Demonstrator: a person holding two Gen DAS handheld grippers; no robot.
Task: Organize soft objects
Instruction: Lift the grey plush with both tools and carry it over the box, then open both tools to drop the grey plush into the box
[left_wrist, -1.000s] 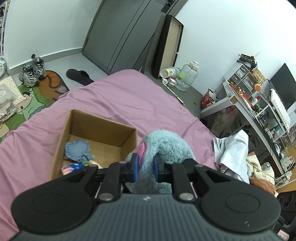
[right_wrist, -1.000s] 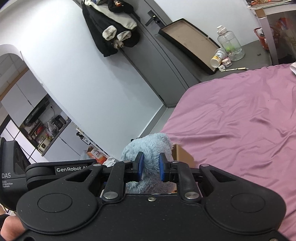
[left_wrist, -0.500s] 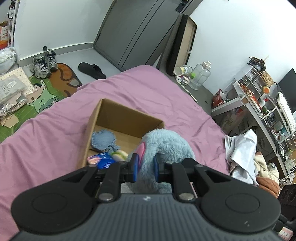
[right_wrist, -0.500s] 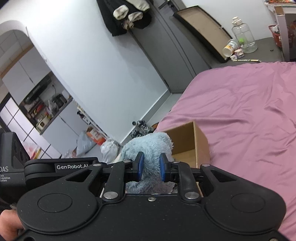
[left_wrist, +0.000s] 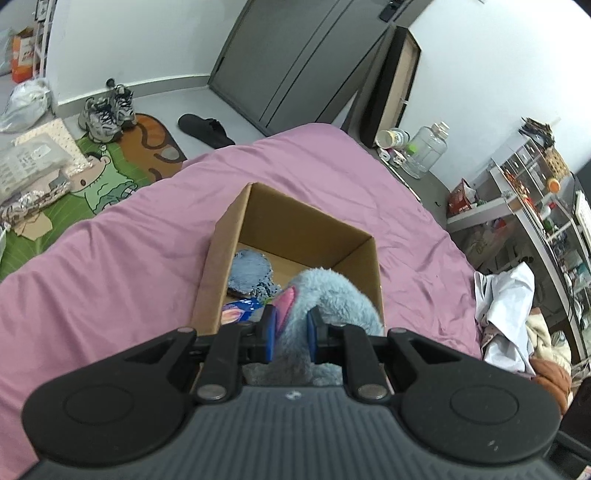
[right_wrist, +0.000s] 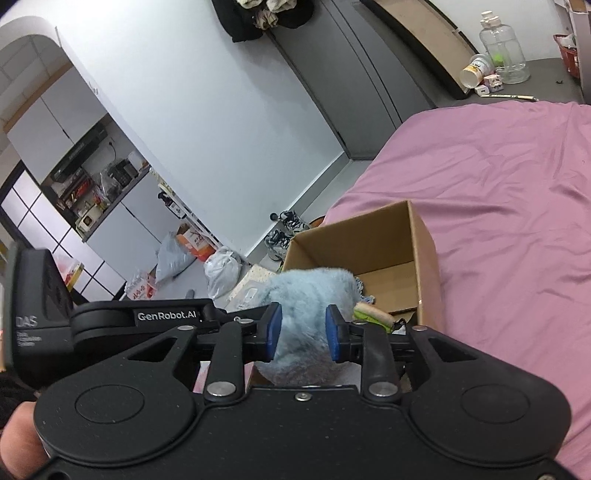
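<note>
A fluffy light-blue plush toy (left_wrist: 325, 295) with a pink ear lining is gripped by both grippers over the near side of an open cardboard box (left_wrist: 291, 218) on the pink bed. My left gripper (left_wrist: 290, 328) is shut on it. My right gripper (right_wrist: 303, 330) is shut on its other side, where the plush (right_wrist: 310, 291) hides part of the box (right_wrist: 421, 258). Inside the box lie a blue knitted piece (left_wrist: 249, 271), a blue packet (left_wrist: 238, 308) and a green-and-tan soft item (right_wrist: 371, 314).
The pink bedsheet (left_wrist: 129, 258) surrounds the box. Beyond the bed edge are sneakers (left_wrist: 105, 112), a cartoon mat (left_wrist: 110, 173), a slipper (left_wrist: 205, 127) and bags on the floor. White cloth and clothes (left_wrist: 506, 310) lie at the bed's right side.
Both grippers have carried the plush toy left and forward, from beside the box to over its near side. The right gripper's jaws now stand a little wider on it.
</note>
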